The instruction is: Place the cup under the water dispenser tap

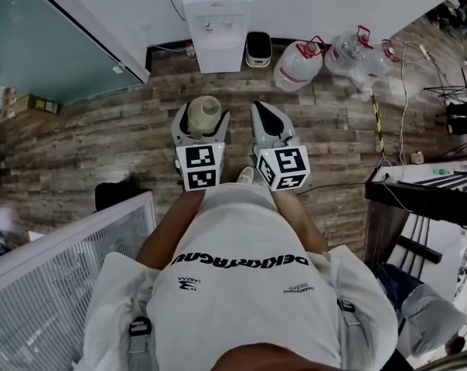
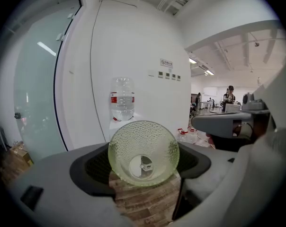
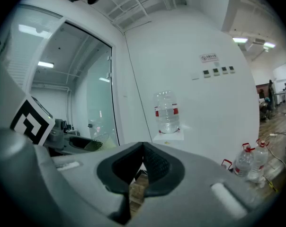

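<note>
In the head view my left gripper [image 1: 202, 113] is shut on a pale green, dimpled glass cup [image 1: 205, 114], held above the wooden floor. The left gripper view shows the cup [image 2: 133, 141] wedged between the dark pads, with its length lying along the jaws. The white water dispenser [image 1: 218, 22] stands against the wall ahead, some way off, with a clear bottle [image 2: 121, 100] on top. My right gripper [image 1: 266, 116] hovers beside the left one. Its jaws meet with nothing between them [image 3: 142, 149]. The dispenser's tap is too small to make out.
Large water bottles [image 1: 299, 64] [image 1: 349, 52] and a small black-and-white bin [image 1: 257, 49] stand on the floor right of the dispenser. A glass wall [image 1: 56, 37] runs at the left. A white grid panel [image 1: 56, 261] is at lower left, a dark desk [image 1: 427, 188] at right.
</note>
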Demonstrator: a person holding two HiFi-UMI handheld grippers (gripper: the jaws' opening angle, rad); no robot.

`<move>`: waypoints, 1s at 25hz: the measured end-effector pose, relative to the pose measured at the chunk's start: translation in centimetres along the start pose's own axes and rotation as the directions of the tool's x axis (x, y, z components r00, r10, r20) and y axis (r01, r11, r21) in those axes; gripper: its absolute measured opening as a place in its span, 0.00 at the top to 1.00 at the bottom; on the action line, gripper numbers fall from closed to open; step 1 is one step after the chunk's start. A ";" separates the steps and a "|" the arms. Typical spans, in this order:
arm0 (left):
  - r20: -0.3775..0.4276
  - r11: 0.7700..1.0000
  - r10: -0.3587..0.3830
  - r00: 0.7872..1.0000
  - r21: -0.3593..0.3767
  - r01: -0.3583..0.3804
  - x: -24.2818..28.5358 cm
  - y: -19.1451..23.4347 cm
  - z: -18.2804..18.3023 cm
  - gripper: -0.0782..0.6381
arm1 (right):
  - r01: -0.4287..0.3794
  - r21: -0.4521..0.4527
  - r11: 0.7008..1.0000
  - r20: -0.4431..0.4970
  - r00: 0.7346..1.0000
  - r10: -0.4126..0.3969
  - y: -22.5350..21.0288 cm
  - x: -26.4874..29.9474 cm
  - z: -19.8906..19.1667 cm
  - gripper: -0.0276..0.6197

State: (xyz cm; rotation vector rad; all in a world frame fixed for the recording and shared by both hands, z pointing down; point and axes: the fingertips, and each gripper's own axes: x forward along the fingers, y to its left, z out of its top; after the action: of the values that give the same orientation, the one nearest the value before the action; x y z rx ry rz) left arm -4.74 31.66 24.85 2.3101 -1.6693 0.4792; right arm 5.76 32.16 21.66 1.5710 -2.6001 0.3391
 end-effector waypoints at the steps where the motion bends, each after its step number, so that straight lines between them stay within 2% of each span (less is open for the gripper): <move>1: 0.001 1.000 0.000 1.000 0.000 0.000 0.2 -0.3 0.0 0.36 | -0.003 0.002 1.000 0.000 1.000 0.003 -0.4 0.0 0.0 0.96; 7: 0.029 1.000 0.020 0.999 0.009 -0.020 2.0 -2.5 0.5 0.36 | -0.032 -0.002 0.999 0.019 0.999 0.032 -2.9 0.0 0.0 0.96; 15: 0.019 0.998 0.058 0.998 -0.001 -0.058 3.1 -3.6 0.2 0.36 | -0.032 0.006 0.999 0.033 0.999 0.032 -5.7 0.5 -0.6 0.96; 20: 0.003 0.997 0.072 0.997 0.001 -0.072 4.6 -2.4 0.2 0.36 | -0.009 0.020 1.000 0.051 0.999 0.008 -6.8 2.3 -0.2 0.96; 25: -0.008 0.999 0.045 0.999 -0.003 -0.045 7.8 -0.9 0.3 0.36 | 0.003 0.021 1.000 0.029 1.000 -0.004 -7.5 5.9 -0.4 0.96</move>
State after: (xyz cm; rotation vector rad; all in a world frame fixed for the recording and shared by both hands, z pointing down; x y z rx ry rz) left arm -1.64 25.05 27.72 2.2697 -1.7200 0.4940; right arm 9.55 23.78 24.21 1.5992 -2.6237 0.3474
